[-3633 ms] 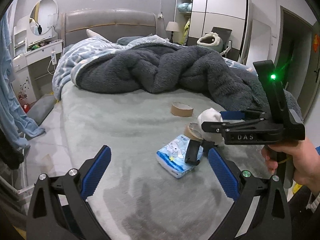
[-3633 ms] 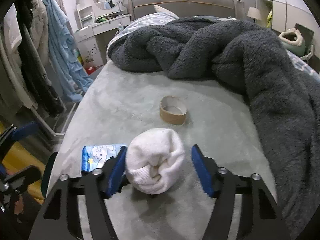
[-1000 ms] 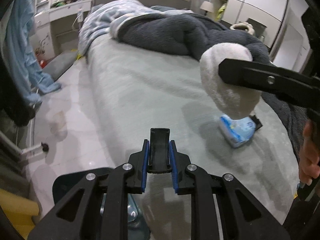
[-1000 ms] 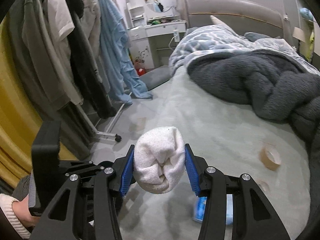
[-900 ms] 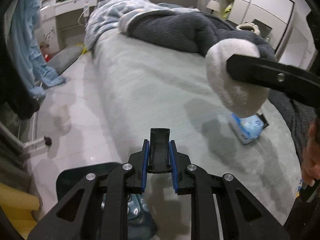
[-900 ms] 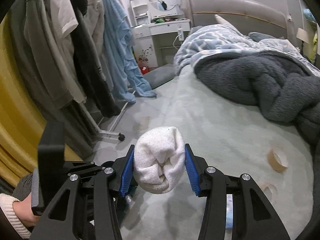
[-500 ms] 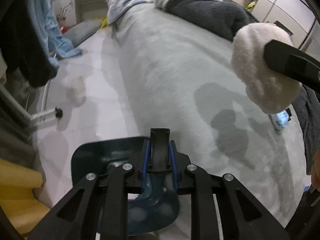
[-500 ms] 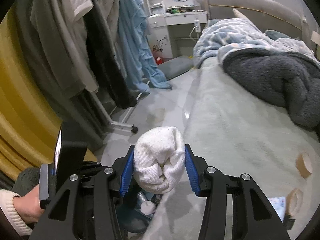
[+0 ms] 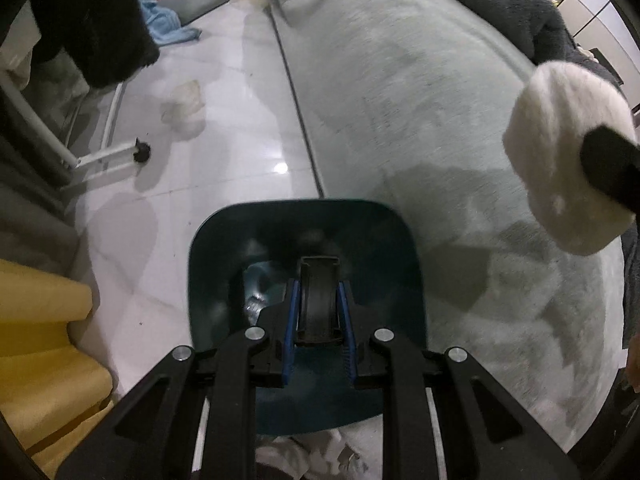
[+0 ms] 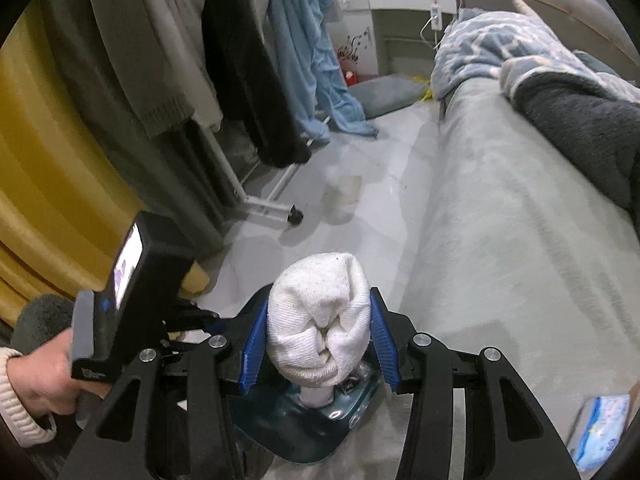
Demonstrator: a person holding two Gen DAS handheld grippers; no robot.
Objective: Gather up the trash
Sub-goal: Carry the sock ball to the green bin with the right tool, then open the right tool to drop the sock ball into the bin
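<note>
Left gripper (image 9: 319, 312), clamped tight on a black clip (image 9: 319, 300), hangs over the teal bin (image 9: 404, 248). Right gripper (image 10: 319, 342), part-open, squeezes the white sock ball (image 10: 319, 320) at the bin's 3 o'clock rim; an early release risks it bouncing onto the floor (image 9: 224, 120).

A balled-up white knitted sock (image 10: 320, 320) is seen low in the centre of the right wrist view, its folded opening turned toward the camera and faint dark specks on its weave; it is pressed from both sides between blue pads. In the left wrist view it appears at the right edge, blurred. A small black plastic piece with a channel-shaped top (image 9: 319, 300) is held upright at lower centre of that view. Beneath both, a dark teal plastic bin with rounded corners (image 9: 208, 280) stands open on the pale floor beside the bed, with a clear crumpled item inside.
</note>
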